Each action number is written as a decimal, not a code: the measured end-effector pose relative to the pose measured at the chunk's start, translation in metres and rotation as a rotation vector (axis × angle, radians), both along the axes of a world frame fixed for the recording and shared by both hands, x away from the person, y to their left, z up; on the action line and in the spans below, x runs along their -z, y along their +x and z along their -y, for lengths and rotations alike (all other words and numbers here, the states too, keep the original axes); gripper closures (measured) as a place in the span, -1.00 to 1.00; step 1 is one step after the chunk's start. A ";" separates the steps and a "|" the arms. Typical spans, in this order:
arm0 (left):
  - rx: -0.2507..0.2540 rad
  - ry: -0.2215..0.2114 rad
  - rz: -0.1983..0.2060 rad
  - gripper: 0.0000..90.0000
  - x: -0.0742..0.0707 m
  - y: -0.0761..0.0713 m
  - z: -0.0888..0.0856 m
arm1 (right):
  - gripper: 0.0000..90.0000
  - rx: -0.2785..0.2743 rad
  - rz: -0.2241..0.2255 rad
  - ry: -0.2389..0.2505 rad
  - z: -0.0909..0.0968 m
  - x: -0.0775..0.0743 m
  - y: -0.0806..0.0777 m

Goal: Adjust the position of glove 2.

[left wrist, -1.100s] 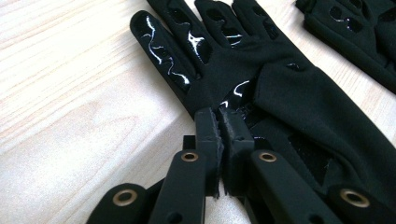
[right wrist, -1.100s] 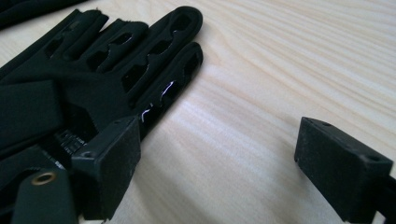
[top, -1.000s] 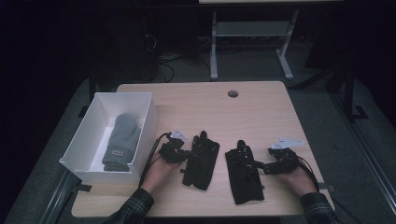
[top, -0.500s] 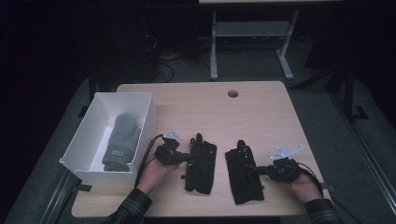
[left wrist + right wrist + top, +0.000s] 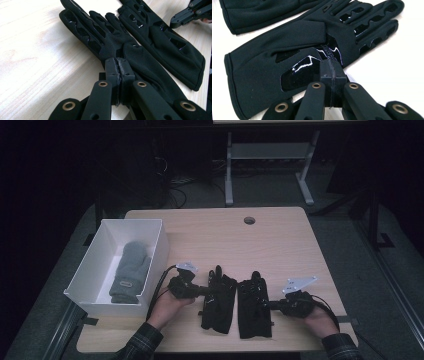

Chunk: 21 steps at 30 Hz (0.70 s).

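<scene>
- Two black gloves: left glove (image 5: 218,302) and right glove (image 5: 254,307) flat side by side on bench (image 5: 280,240), not yet lifted.
- Left gripper (image 5: 119,72) pinched shut on left glove's edge; right gripper (image 5: 332,72) just closed at right glove's edge, grip uncertain.
- Grey mitten (image 5: 129,270) already inside white box (image 5: 90,265); gloves probably next.

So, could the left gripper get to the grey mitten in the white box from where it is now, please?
Probably yes. The left gripper sits just beside the white box, which is open on top, and nothing lies over the grey mitten. But its jaws are shut on the left black glove, so that must be released first.
</scene>
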<state>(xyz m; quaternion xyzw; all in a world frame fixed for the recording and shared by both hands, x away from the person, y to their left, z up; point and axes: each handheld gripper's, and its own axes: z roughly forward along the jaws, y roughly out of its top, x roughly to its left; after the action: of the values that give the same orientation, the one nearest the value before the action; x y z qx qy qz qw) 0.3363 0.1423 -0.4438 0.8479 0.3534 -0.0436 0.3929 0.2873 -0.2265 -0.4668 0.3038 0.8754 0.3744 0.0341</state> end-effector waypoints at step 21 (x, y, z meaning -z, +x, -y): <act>0.043 -0.153 0.004 0.96 -0.026 0.003 -0.001 | 1.00 -0.077 -0.003 0.011 -0.040 0.001 0.008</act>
<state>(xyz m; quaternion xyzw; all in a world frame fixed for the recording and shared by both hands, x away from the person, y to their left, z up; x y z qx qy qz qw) 0.3390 0.1438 -0.4178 0.8229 0.3297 -0.0772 0.4562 0.2951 -0.1866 -0.4674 0.2707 0.8844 0.3799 0.0165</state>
